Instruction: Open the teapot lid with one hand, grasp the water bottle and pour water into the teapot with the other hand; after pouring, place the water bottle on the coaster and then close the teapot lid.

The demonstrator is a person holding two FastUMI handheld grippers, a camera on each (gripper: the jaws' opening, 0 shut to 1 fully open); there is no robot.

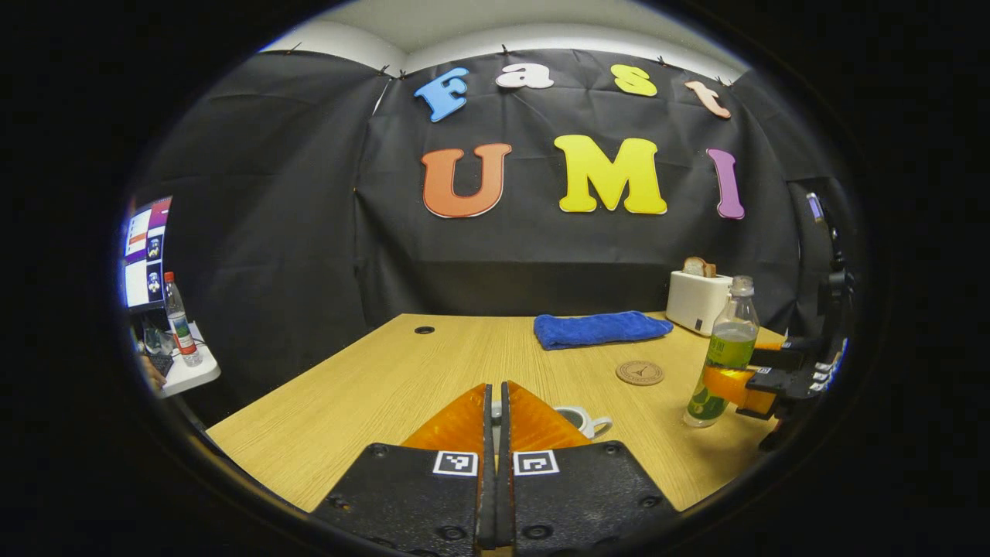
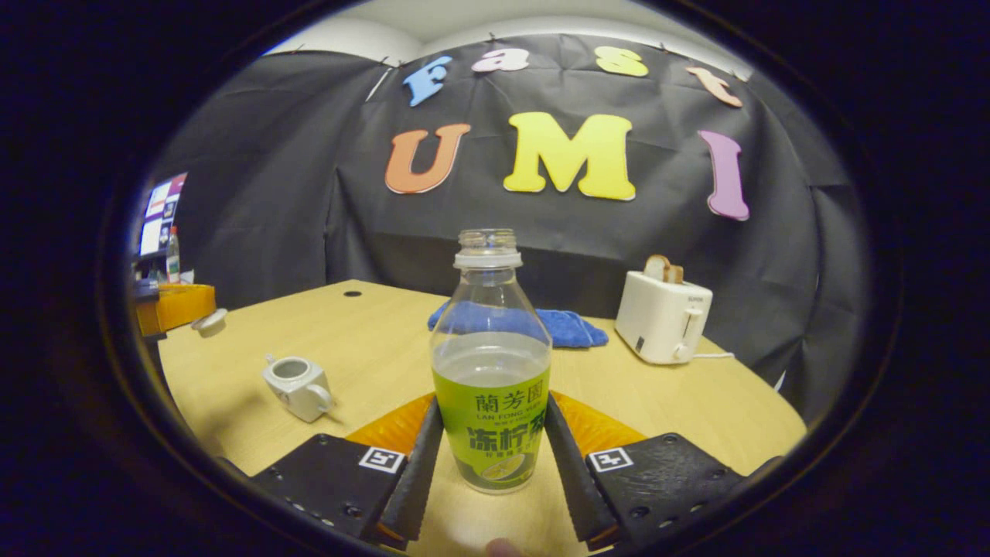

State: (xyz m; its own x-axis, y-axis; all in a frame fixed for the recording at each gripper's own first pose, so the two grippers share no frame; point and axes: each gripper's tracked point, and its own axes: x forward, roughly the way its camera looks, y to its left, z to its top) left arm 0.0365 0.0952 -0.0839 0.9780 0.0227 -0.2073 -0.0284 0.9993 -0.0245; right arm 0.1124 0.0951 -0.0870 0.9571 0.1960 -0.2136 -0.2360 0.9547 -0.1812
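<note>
Teapot (image 2: pixel 298 387) sits open on the wooden table (image 2: pixel 371 333), at about nine o'clock from the water bottle (image 2: pixel 491 363) in the right gripper view. Its lid (image 2: pixel 209 320) hangs farther out at ten o'clock, pinched by the left gripper (image 2: pixel 203 316), which is held level above the table. In the left gripper view, that gripper (image 1: pixel 496 402) has its fingers drawn almost together, the teapot (image 1: pixel 576 420) just beyond their tips. The right gripper (image 2: pixel 489 456) points level across the table, its fingers pressing both sides of the upright, uncapped bottle, which stands on the tabletop. From the left gripper view the coaster (image 1: pixel 640 372) lies at about ten o'clock from the bottle (image 1: pixel 725 356), bare, near a blue towel (image 1: pixel 599 328) and a toaster (image 1: pixel 698 300).
</note>
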